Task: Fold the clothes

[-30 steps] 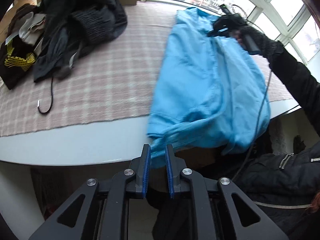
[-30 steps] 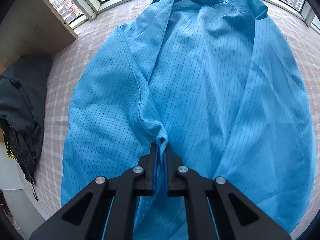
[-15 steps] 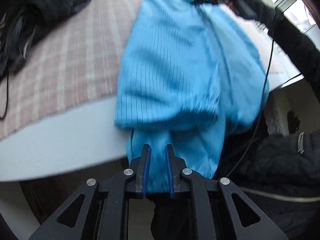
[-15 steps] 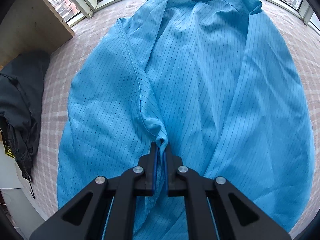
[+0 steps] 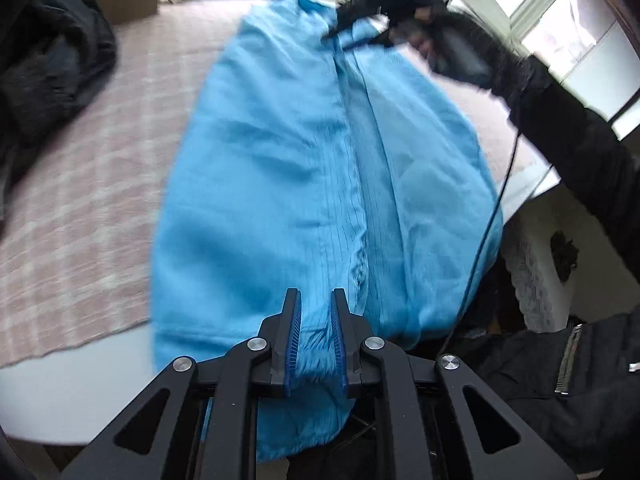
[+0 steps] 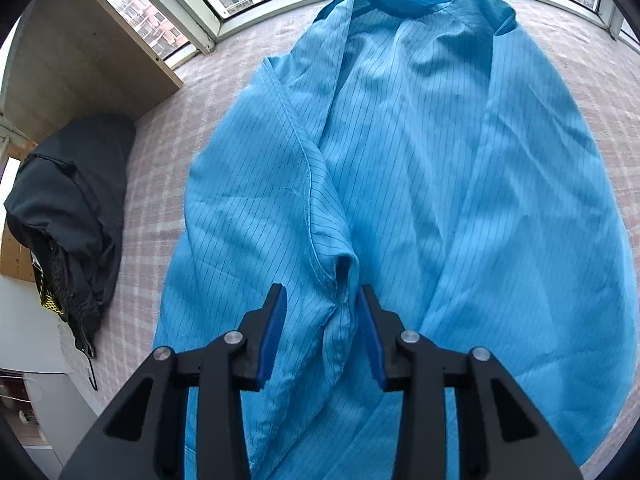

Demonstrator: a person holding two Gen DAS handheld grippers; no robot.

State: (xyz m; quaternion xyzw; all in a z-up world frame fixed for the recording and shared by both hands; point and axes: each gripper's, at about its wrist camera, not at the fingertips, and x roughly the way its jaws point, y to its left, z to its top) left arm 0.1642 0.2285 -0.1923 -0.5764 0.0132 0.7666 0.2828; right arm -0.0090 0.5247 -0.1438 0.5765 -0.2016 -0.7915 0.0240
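A light blue pinstriped garment [image 5: 280, 168] lies spread lengthwise on the checked pink tablecloth [image 5: 80, 184], its lower end hanging over the near table edge. My left gripper [image 5: 315, 312] holds a bunched hem end between its blue pads, jaws narrowly apart around the cloth. In the right wrist view the same garment [image 6: 420, 168] fills the frame, collar at the far end. My right gripper [image 6: 321, 300] is open, a fold of the front edge lying loose between its fingers. The right gripper also shows in the left wrist view [image 5: 384, 4], at the collar end.
A pile of dark clothes [image 5: 44, 68] sits at the left on the table, seen also in the right wrist view [image 6: 68, 208]. A wooden board [image 6: 80, 52] stands at the back left. Windows run along the far side. A black cable [image 5: 492, 216] hangs at the right.
My right gripper has opened and let go of the fold it pinched. My left gripper has moved up over the table edge with the hem, so the garment lies longer in its view.
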